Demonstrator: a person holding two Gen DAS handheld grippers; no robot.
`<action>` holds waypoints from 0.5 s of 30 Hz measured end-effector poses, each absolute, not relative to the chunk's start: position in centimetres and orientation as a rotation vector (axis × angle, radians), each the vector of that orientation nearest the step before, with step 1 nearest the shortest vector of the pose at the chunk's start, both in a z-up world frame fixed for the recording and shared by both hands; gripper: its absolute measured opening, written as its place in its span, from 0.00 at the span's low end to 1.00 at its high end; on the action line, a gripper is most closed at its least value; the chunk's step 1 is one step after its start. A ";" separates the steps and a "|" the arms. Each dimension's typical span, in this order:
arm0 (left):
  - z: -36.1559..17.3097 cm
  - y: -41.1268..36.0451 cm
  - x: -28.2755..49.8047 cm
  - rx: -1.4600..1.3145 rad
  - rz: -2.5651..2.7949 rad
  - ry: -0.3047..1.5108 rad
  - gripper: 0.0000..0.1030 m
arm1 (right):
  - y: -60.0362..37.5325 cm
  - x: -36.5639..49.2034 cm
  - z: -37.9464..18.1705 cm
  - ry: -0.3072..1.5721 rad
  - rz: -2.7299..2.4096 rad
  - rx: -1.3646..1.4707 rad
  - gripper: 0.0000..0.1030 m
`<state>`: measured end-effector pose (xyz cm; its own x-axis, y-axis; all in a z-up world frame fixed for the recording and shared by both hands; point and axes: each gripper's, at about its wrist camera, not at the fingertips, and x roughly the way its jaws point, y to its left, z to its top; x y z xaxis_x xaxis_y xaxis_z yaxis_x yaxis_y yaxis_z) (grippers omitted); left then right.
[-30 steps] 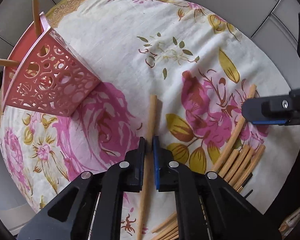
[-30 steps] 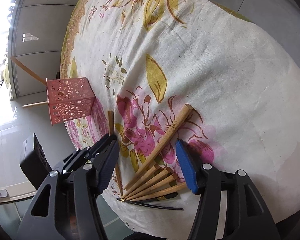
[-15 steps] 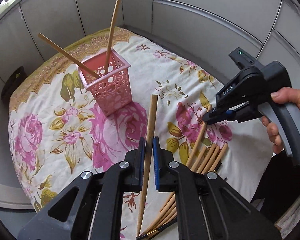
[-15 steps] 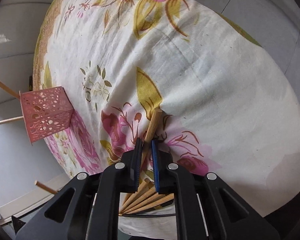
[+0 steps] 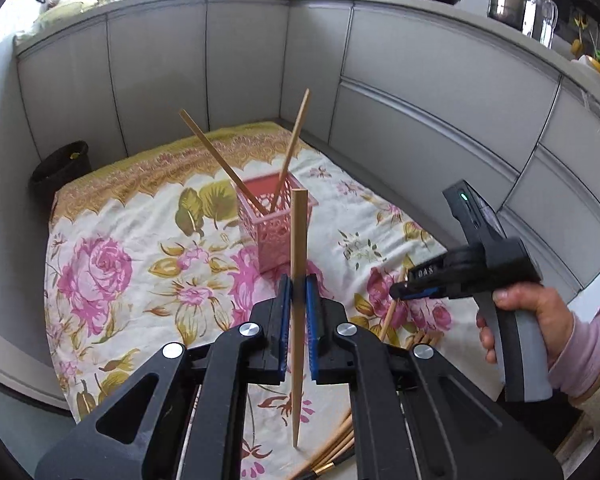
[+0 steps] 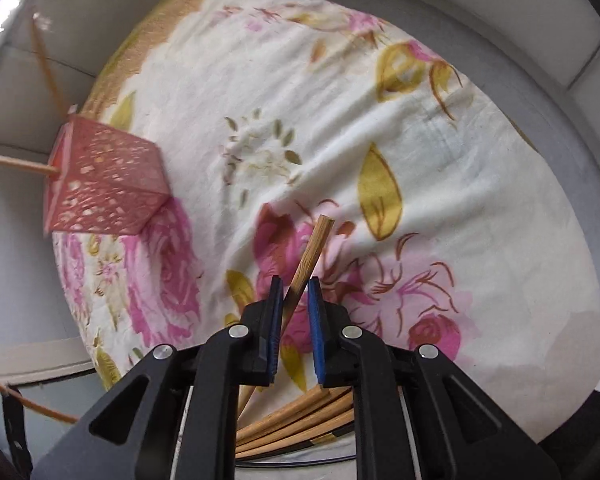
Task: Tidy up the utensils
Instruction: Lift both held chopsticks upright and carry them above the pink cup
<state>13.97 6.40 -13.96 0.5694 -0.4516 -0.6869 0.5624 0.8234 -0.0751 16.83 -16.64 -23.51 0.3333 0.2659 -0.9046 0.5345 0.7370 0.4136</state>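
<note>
My left gripper [image 5: 298, 280] is shut on a wooden chopstick [image 5: 299, 232] and holds it nearly upright above the cloth, just in front of the pink perforated holder [image 5: 276, 220]. Two chopsticks [image 5: 220, 160] lean out of that holder. At the right of the left wrist view, my right gripper [image 5: 396, 292] is shut on another chopstick [image 5: 390, 316]. In the right wrist view this gripper [image 6: 292, 284] pinches that chopstick [image 6: 314, 244] at a slant, over the pile of chopsticks [image 6: 300, 420]. The holder [image 6: 104, 184] stands far to its left.
A floral cloth [image 5: 120, 280] covers the table, with grey cabinet fronts [image 5: 420, 100] close behind and to the right. A dark bin [image 5: 60, 168] stands beyond the far left corner. A hand [image 5: 532, 308] in a pink sleeve grips the right tool.
The left gripper rose and tilted up with its chopstick, bringing the holder into the middle of its view. The right gripper closed on a chopstick from the pile and lifted one end.
</note>
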 end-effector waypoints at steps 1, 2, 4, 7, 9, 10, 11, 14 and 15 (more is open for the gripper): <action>-13.6 6.8 13.5 0.138 -0.591 0.735 0.06 | -16.2 16.1 -22.7 1.207 -0.172 0.752 0.12; -13.3 7.1 13.0 0.120 -0.584 0.713 0.06 | -15.7 15.5 -21.9 1.162 -0.140 0.739 0.12; -12.6 7.6 11.8 0.099 -0.558 0.660 0.06 | -14.8 13.8 -19.5 1.066 -0.077 0.688 0.12; -11.4 8.2 9.9 0.059 -0.534 0.592 0.06 | -13.7 12.0 -15.8 0.932 -0.002 0.608 0.10; -10.5 8.5 8.6 0.028 -0.520 0.547 0.06 | -13.1 10.1 -13.1 0.856 0.033 0.547 0.09; -10.1 8.7 7.9 0.010 -0.514 0.526 0.06 | -12.8 9.3 -11.8 0.821 0.047 0.517 0.09; -9.7 8.9 7.3 -0.003 -0.507 0.509 0.06 | -12.8 8.6 -10.6 0.787 0.060 0.490 0.08; -8.5 8.8 5.7 -0.014 -0.479 0.475 0.06 | -12.4 6.2 -7.3 0.698 0.080 0.414 0.08; -8.2 8.7 5.4 -0.013 -0.472 0.470 0.06 | -12.5 5.4 -6.4 0.674 0.088 0.396 0.08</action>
